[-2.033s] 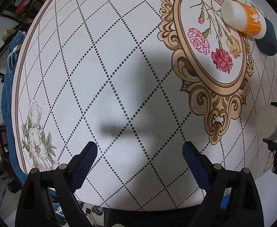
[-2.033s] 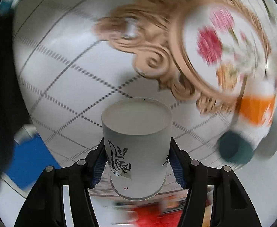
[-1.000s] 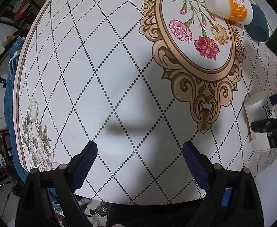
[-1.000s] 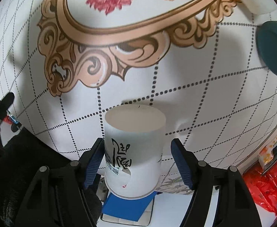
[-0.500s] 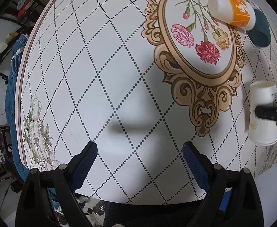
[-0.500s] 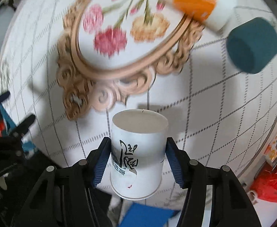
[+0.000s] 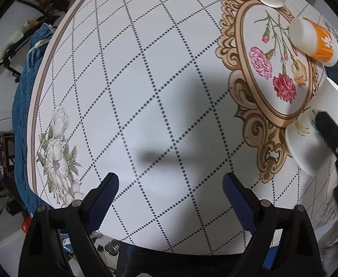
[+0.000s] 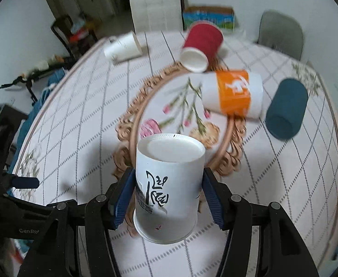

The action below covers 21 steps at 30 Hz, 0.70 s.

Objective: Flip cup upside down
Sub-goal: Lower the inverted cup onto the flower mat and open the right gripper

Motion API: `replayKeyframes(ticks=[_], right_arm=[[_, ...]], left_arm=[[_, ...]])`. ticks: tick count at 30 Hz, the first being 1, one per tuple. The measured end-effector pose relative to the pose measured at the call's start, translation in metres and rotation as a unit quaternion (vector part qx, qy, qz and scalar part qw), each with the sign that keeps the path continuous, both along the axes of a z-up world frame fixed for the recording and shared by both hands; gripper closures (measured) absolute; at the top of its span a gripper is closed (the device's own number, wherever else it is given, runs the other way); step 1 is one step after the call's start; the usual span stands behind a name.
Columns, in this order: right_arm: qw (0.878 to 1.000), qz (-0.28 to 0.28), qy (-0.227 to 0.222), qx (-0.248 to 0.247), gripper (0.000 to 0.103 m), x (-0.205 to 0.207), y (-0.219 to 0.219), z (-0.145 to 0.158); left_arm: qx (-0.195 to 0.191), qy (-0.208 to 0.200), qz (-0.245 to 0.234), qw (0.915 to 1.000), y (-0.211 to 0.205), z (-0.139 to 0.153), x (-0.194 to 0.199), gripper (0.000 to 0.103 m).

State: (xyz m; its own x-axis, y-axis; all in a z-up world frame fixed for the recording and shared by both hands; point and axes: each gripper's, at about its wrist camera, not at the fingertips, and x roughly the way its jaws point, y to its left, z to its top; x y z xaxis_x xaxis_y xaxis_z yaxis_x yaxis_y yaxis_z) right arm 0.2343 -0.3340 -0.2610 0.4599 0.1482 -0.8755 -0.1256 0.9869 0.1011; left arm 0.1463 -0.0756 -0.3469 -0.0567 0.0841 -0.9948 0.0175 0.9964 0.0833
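My right gripper [image 8: 166,196] is shut on a white paper cup [image 8: 169,184] with black brush lettering. The cup's closed base faces away from the camera and its rim is nearest the camera, and it hangs tilted above the round table [image 8: 81,97]. In the left wrist view the same cup [image 7: 312,138] shows at the right edge over the table's ornate gold frame, its base toward me, with a black finger [image 7: 332,136] of the right gripper across it. My left gripper [image 7: 171,189] is open and empty above the near part of the table.
Other cups lie on their sides: a red one [image 8: 202,43], an orange-banded white one [image 8: 233,93], a dark teal one [image 8: 286,109] and a white one [image 8: 123,47]. Chairs stand behind the table. The table's near edge [image 7: 169,247] is just below my left gripper.
My right gripper has swung up from looking down at the table to looking across it, still holding the cup. The left gripper has stayed open and hardly moved.
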Motion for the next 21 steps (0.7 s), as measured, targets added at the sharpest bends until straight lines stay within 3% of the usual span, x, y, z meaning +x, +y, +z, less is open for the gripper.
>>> replayKeyframes(ticks=[7,13,15,17,21], right_arm=[[0.999,0.018,-0.036,-0.027,0.042,-0.023,0.015,-0.017],[0.999,0.038,-0.019,-0.019,0.040,-0.032,0.017,-0.019],[0.999,0.035,-0.004,-0.017,0.034,-0.032,0.016,-0.018],[1.000,0.028,0.009,-0.008,0.021,-0.034,0.011,-0.014],[0.999,0.001,0.037,0.002,0.011,-0.041,0.000,0.004]], left_arm=[[0.003,-0.003,0.007,1.0000,0.009,0.003,-0.007,0.011],[0.005,-0.010,0.014,0.9998,0.003,0.004,-0.026,0.011],[0.007,-0.020,0.013,0.9997,0.001,0.011,-0.032,0.011],[0.007,-0.032,0.011,0.9994,-0.002,0.021,-0.035,0.011],[0.009,-0.064,-0.001,0.9979,-0.007,0.049,-0.044,0.011]])
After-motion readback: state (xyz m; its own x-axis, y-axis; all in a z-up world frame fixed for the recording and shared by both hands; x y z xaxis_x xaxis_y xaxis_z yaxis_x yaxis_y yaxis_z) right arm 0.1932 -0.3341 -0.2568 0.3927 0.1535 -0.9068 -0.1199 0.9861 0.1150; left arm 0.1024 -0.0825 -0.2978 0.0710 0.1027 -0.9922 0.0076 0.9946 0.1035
